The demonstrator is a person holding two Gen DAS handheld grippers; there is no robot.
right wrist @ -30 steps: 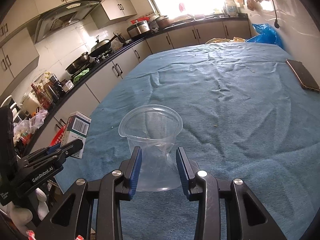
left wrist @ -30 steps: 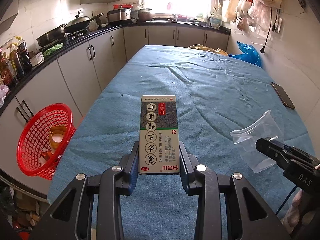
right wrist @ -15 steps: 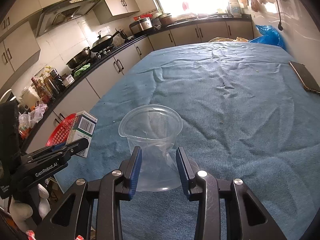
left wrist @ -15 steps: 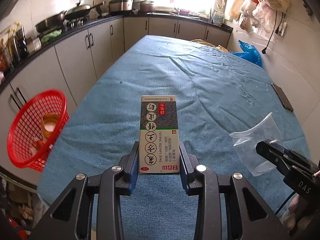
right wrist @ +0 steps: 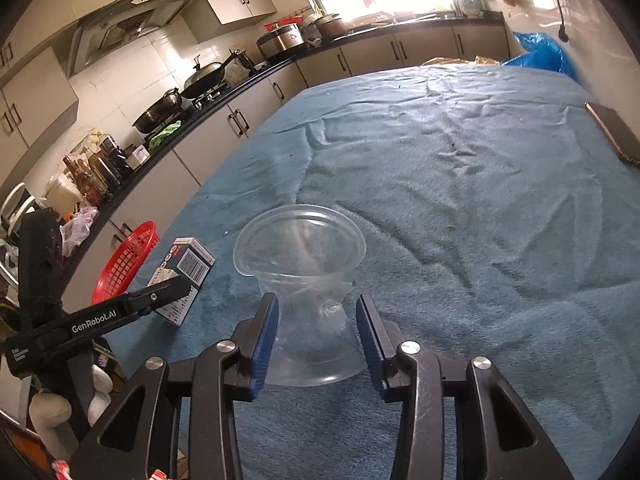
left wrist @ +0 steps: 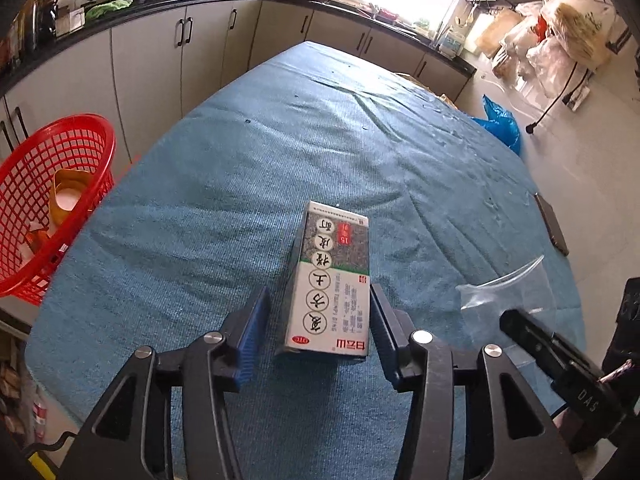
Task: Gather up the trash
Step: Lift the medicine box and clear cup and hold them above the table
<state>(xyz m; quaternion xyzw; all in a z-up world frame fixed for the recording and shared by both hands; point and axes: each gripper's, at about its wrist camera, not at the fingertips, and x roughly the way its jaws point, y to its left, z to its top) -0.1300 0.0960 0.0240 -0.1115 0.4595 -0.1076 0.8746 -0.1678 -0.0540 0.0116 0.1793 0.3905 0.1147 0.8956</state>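
Left wrist view: my left gripper (left wrist: 318, 322) has just been spreading, and the medicine box (left wrist: 330, 284) lies between its jaws on the blue tablecloth (left wrist: 240, 168), a gap showing at the left pad. At the left edge hangs the red basket (left wrist: 94, 148), with scraps inside. In the right wrist view my right gripper (right wrist: 316, 334) has just been opening too; the clear plastic cup (right wrist: 304, 272) stands low centre between the parted pads, its waist pinched in.

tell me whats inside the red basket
Through the red basket mesh shows a yellow container with a pale inside and some scraps below; the basket's bottom is hidden by its wall.
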